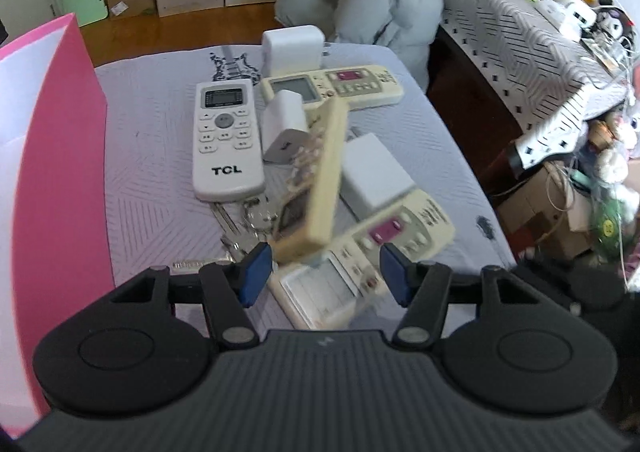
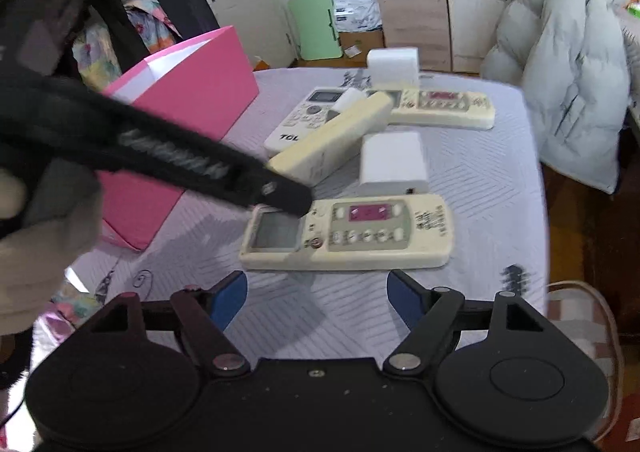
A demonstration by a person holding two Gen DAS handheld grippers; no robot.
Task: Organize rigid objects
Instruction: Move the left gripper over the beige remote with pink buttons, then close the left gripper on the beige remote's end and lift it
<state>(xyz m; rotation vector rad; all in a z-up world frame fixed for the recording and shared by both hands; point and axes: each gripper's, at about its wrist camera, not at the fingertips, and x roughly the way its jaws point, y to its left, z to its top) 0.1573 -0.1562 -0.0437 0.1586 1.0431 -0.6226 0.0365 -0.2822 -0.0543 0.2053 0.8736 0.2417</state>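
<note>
Both tongs stand open and hold nothing: the right tongs (image 2: 316,302) hover just short of a cream, slab-shaped plastic remote with a magenta panel (image 2: 348,234), which lies flat on the grey quilted desk (image 2: 472,172); the left tongs (image 1: 323,272) point at the same pile. That remote looks light, stiff and a little slick, so a pinch across its narrow width at mid-body seems safest. Just beyond it a second cream remote (image 1: 316,180) leans tilted on its edge, blurred and likely to topple. White charger blocks (image 1: 376,172), a white TCL remote (image 1: 226,140) and a bunch of metal keys (image 1: 248,220) crowd close; an open pink box (image 2: 192,92) stands at the desk's left.
</note>
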